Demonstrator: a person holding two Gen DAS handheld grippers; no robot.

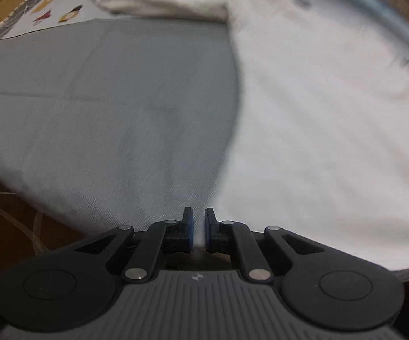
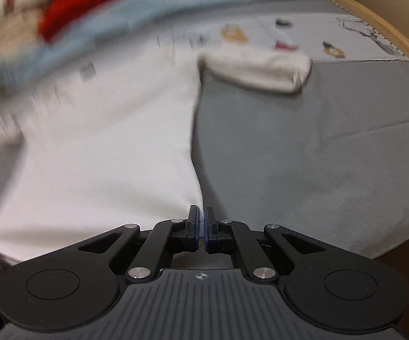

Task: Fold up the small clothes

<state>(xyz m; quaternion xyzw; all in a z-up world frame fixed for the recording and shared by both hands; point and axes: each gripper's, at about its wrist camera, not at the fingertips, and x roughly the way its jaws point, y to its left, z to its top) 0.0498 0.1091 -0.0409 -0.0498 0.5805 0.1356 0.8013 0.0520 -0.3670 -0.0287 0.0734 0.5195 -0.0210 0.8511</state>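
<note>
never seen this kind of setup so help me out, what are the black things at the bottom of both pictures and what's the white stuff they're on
The black things are two-finger grippers, each held in one of a person's hands, with a camera mounted on each looking along its fingers. One picture is from the left gripper, the other from the right gripper.

The white stuff is a white garment, apparently a small shirt, spread on a grey sheet. One white sleeve sticks out sideways. Each gripper is closed on the garment's near hem, one at each corner. Further back lie a light blue cloth and something red, too blurred to name.
</note>
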